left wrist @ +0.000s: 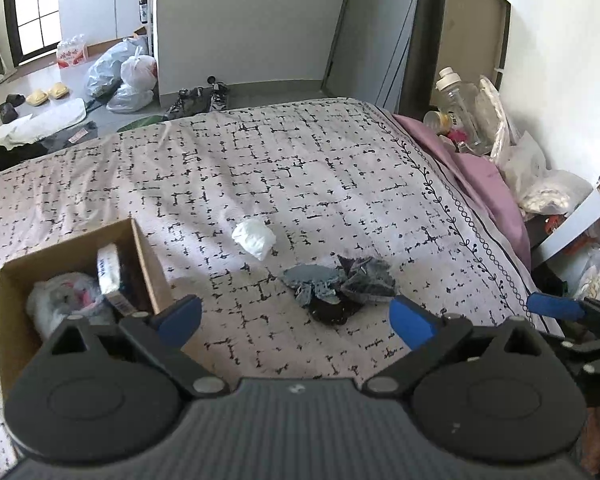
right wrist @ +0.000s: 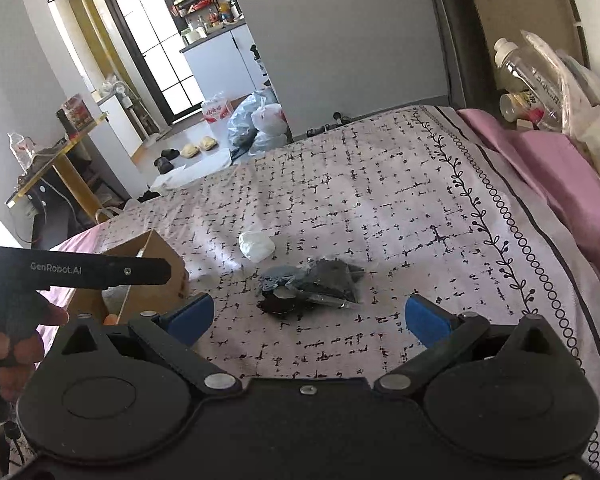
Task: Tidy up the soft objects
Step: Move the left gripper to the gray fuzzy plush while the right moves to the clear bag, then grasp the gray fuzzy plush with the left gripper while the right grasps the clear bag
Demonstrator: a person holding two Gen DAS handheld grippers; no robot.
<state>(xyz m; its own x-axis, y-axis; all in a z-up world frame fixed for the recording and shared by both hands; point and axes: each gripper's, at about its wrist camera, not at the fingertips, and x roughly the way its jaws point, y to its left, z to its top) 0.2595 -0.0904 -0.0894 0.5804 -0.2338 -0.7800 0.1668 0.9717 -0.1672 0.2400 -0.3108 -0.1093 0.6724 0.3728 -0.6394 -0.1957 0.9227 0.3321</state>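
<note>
At my far left sits the open brown cardboard box point(left wrist: 76, 248) on the bed, already holding a fluffy white-and-pink soft thing point(left wrist: 66, 300) and a flat white packet point(left wrist: 109, 270) standing on edge against its right wall; I judge it is the collecting bin, kept close to my left side so drops are short. My left tongs point(left wrist: 296, 318) hang just above the patterned lilac bedspread point(left wrist: 300, 168) with the blue pads point(left wrist: 182, 318) spread wide and nothing between them, the left pad overlapping the box's near corner. Further right and a little beyond lies a crumpled white cloth wad point(left wrist: 254, 237), alone on the cover. Just right of it, nearer to me, rests a bunched pile of grey and dark fabric pieces point(left wrist: 338, 286), almost centred between both sets of pads. My right tongs point(right wrist: 310, 318) are likewise parted and empty, aimed at that same pile point(right wrist: 310, 286). I reckon the pile is next to go, since it lies nearest both tools. At the far right, bottles and bags point(left wrist: 472, 116) crowd the bedside.
</note>
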